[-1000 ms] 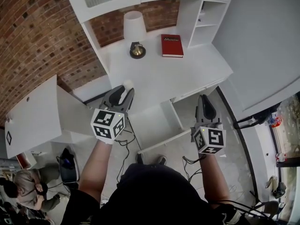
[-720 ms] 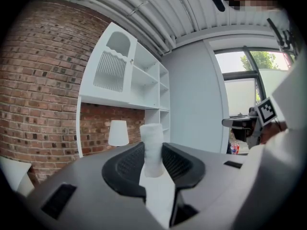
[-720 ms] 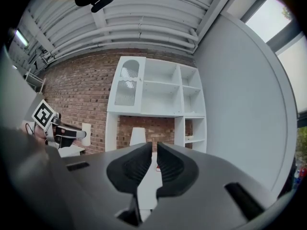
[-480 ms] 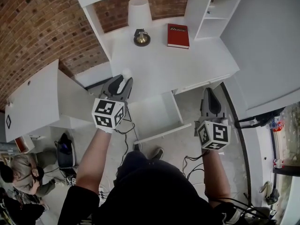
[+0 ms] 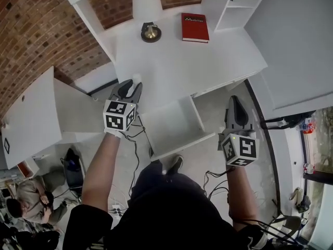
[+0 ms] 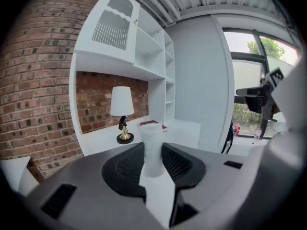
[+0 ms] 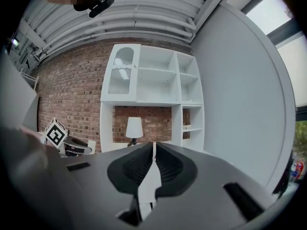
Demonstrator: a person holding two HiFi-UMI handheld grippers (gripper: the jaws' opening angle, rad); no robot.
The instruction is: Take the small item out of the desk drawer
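A small white cylinder (image 5: 137, 79) is pinched between the pads of my left gripper (image 5: 132, 87), which is shut on it over the front left part of the white desk (image 5: 208, 61). In the left gripper view the small white item (image 6: 153, 147) stands upright between the dark pads. The desk drawer (image 5: 184, 145) is pulled open below the desk edge, and its white inside looks bare. My right gripper (image 5: 235, 100) hangs to the right of the drawer, shut with nothing in it; its pads (image 7: 144, 169) meet with only a thin slit.
A table lamp (image 5: 150, 31) and a red book (image 5: 194, 26) sit at the back of the desk, with white shelves (image 5: 234, 4) to their right. A white panel (image 5: 26, 119) leans at the left. Cables (image 5: 136, 155) lie on the floor, and a person (image 5: 26, 204) sits at the lower left.
The head camera has shifted, so the desk sits higher in view. My left gripper still holds the white item near the desk's front left. The right gripper has drifted slightly right of the open drawer.
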